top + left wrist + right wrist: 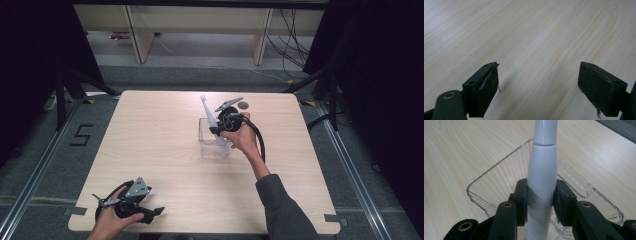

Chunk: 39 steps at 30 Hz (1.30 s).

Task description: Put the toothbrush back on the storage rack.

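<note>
A clear plastic box (205, 146) stands on the table, right of centre. My right gripper (220, 131) is shut on a white electric toothbrush (210, 116) and holds it slanted, lower end down in the box, head pointing up and away. In the right gripper view both pads press the white handle (542, 172) over the box's rim (499, 165). My left gripper (152, 214) rests near the table's front left corner. In the left gripper view its fingers (482, 87) stand wide apart over bare wood, nothing between them.
A small dark round object (243, 105) lies near the table's far edge behind the box. The light wooden table (160, 145) has black curtains at both sides, and wooden furniture legs and cables on the floor beyond.
</note>
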Each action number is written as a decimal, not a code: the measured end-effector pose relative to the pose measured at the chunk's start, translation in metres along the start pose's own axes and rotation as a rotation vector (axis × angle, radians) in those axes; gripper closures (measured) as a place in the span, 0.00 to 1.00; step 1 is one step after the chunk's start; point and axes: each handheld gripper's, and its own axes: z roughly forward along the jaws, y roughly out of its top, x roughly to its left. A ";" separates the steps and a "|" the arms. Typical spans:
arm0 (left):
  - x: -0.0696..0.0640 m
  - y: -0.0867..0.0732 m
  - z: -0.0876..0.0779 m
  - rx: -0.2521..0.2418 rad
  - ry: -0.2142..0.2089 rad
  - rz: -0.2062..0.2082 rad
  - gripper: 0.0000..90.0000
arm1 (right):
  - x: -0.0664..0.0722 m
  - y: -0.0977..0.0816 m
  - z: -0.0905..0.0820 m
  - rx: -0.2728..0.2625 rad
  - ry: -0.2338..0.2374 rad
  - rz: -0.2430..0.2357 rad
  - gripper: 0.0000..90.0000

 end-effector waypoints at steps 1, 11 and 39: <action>0.000 0.000 0.000 0.000 0.000 0.000 0.18 | -0.001 0.000 0.001 0.000 0.000 -0.007 0.74; 0.000 0.000 0.000 0.000 -0.004 -0.005 0.18 | 0.003 0.000 0.008 0.066 -0.016 0.010 0.74; 0.000 0.000 0.000 0.002 -0.002 0.004 0.18 | 0.013 0.009 0.005 0.035 -0.033 -0.036 0.66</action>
